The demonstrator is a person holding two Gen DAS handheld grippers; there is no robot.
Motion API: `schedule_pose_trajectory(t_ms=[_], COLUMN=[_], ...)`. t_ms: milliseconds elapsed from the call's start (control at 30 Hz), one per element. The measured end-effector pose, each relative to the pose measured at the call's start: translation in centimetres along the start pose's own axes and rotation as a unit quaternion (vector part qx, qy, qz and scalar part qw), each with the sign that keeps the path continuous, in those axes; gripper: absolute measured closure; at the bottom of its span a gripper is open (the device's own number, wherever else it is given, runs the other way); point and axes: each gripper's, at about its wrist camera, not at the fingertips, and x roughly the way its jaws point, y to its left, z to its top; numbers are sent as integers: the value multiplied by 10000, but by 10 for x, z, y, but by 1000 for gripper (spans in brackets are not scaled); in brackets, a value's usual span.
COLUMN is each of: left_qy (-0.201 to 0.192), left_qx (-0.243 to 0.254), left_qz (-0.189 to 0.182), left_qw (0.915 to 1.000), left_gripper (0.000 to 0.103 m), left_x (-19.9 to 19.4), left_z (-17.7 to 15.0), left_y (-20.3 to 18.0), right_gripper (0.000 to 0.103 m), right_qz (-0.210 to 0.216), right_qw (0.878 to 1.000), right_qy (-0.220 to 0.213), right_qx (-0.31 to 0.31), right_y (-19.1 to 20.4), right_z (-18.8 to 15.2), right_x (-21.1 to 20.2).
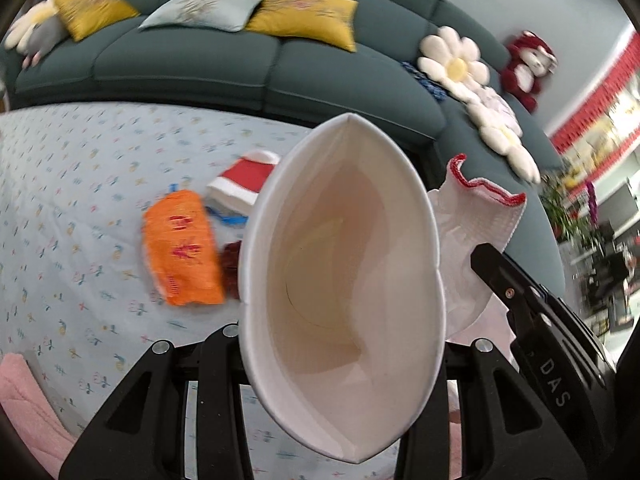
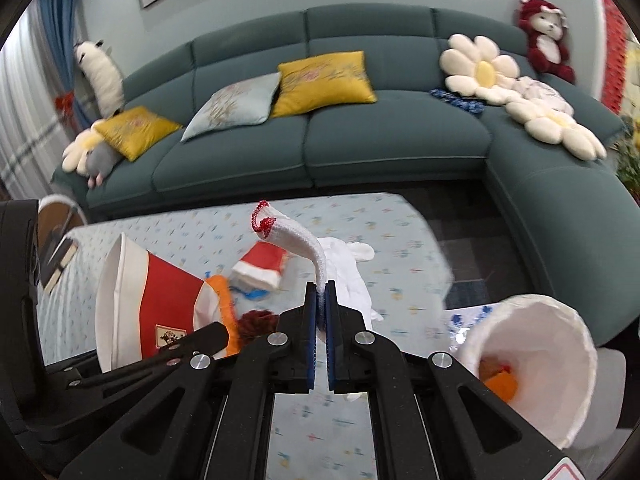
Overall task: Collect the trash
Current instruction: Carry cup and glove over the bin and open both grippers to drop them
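Note:
My left gripper is shut on a squashed red-and-white paper cup, its oval mouth facing the camera; the cup also shows in the right wrist view. My right gripper is shut on a white knit glove with a red cuff, held above the table; the glove also shows in the left wrist view. On the table lie an orange wrapper, a second red-and-white cup on its side, a blue scrap and a dark red bit.
The table has a pale floral cloth. A white-lined trash bin with orange scraps stands at the table's right. A teal corner sofa with cushions and plush toys lies beyond. A pink cloth is at the near left.

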Motion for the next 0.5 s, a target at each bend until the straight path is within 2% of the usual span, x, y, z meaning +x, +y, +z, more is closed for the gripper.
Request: schedule_pose_trajectory(t_ms=[500], left_qy=[154], left_qx=[1058], left_qz=[-404], left_qw=[9934], left_gripper=[67], left_x=[1], left_z=[-31], left_y=[-122], right_gripper=[99], right_qz=[-522], right_qw=[9954], right_qy=[-312], right_qx=[739], right_y=[-111], right_z=[-27], right_x=[-60])
